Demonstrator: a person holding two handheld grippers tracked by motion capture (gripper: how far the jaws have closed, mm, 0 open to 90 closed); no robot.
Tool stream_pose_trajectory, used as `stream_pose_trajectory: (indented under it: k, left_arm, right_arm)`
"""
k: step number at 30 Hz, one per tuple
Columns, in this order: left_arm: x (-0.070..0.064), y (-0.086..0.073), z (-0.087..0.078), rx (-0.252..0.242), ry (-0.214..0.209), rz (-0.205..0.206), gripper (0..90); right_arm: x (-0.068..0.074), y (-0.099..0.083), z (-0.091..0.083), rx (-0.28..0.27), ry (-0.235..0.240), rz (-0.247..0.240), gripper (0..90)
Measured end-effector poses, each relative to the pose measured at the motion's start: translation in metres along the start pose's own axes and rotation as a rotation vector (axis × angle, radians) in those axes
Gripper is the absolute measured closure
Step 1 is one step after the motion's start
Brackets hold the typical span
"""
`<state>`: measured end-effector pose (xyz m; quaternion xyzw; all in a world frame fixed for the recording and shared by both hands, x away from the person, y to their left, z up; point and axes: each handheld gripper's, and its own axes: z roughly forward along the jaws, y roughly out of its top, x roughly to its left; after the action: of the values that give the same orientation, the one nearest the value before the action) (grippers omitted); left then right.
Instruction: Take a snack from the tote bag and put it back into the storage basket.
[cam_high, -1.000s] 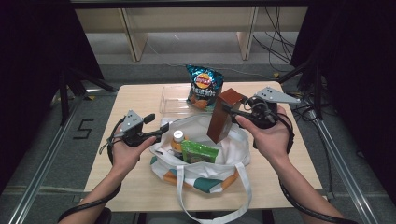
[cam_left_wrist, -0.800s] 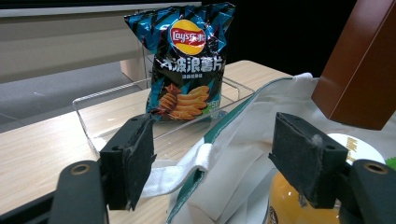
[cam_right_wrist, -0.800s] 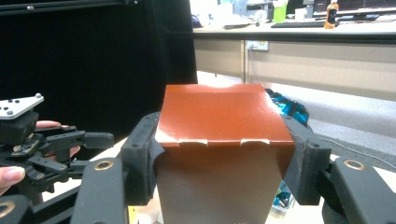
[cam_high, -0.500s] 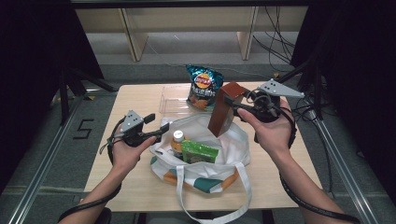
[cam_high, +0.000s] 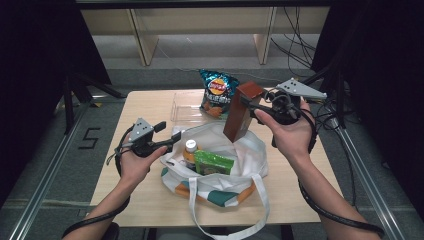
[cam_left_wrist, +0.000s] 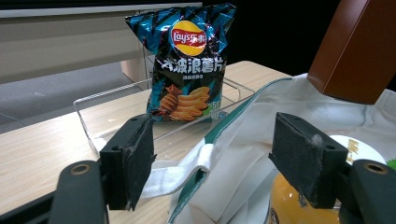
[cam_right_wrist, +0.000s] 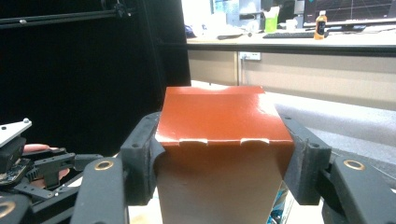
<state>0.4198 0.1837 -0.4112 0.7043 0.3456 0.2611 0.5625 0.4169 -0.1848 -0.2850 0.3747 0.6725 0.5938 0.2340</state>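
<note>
My right gripper (cam_high: 249, 103) is shut on the top end of a tall brown box (cam_high: 240, 114), holding it tilted above the far side of the white tote bag (cam_high: 250, 150). The right gripper view has the box (cam_right_wrist: 219, 140) clamped between both pads. Inside the bag stand an orange bottle with a white cap (cam_high: 189, 150) and a green packet (cam_high: 214, 162). My left gripper (cam_high: 175, 139) is open at the bag's left rim. In the left gripper view its jaws (cam_left_wrist: 212, 158) straddle the bag's strap and rim (cam_left_wrist: 243, 140), with the bottle (cam_left_wrist: 299, 210) just behind the right jaw.
A blue Lay's chips bag (cam_high: 216, 92) leans in a clear plastic tray (cam_high: 182, 105) at the table's far side, beyond the tote. The tote's long handles (cam_high: 200, 210) hang over the table's near edge. Cables trail off the table's right side.
My right gripper has lifted the brown box slightly up and back over the bag. The left gripper has stayed at the bag's rim.
</note>
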Motion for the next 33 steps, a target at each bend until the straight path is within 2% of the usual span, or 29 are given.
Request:
stream_pose_trajectory:
  k: [2, 7, 14, 15, 18, 20, 24, 25, 27, 29, 33]
  left_arm:
    - [0.0, 0.0, 0.0, 0.0, -0.001, -0.001, 29.0]
    - [0.0, 0.001, 0.0, 0.0, -0.001, 0.013, 29.1]
    - [0.0, 0.001, 0.0, -0.002, -0.001, 0.001, 29.0]
    - [0.0, 0.001, 0.0, -0.002, -0.001, 0.003, 29.1]
    - [0.0, 0.0, 0.0, -0.002, -0.002, 0.003, 29.1]
    - [0.0, 0.001, 0.0, -0.001, -0.001, 0.005, 29.0]
    - [0.0, 0.001, 0.0, -0.003, -0.001, 0.0, 29.0]
    - [0.0, 0.001, 0.0, -0.004, -0.001, 0.0, 29.0]
    - [0.0, 0.001, -0.001, -0.005, 0.0, -0.002, 29.1]
    - [0.0, 0.001, -0.001, -0.005, 0.0, -0.001, 29.0]
    - [0.0, 0.001, 0.0, -0.005, 0.0, 0.0, 29.0]
  right_arm:
    - [-0.001, 0.002, 0.001, -0.011, -0.001, -0.015, 39.7]
    - [0.0, 0.009, -0.001, -0.023, -0.001, -0.012, 39.7]
    - [0.001, 0.015, 0.0, -0.036, -0.006, -0.01, 39.7]
    - [0.0, 0.016, 0.001, -0.04, -0.01, -0.025, 39.7]
    - [0.0, 0.017, 0.002, -0.035, -0.015, -0.007, 39.7]
    - [-0.002, 0.018, 0.003, -0.04, -0.019, -0.023, 39.7]
    - [-0.002, 0.021, 0.006, -0.048, -0.024, -0.014, 39.7]
    - [-0.004, 0.022, 0.007, -0.054, -0.023, -0.029, 39.7]
    - [-0.004, 0.023, 0.009, -0.05, -0.028, -0.014, 39.7]
    - [-0.005, 0.023, 0.011, -0.059, -0.032, -0.031, 39.7]
    - [-0.007, 0.024, 0.014, -0.061, -0.037, -0.019, 39.7]
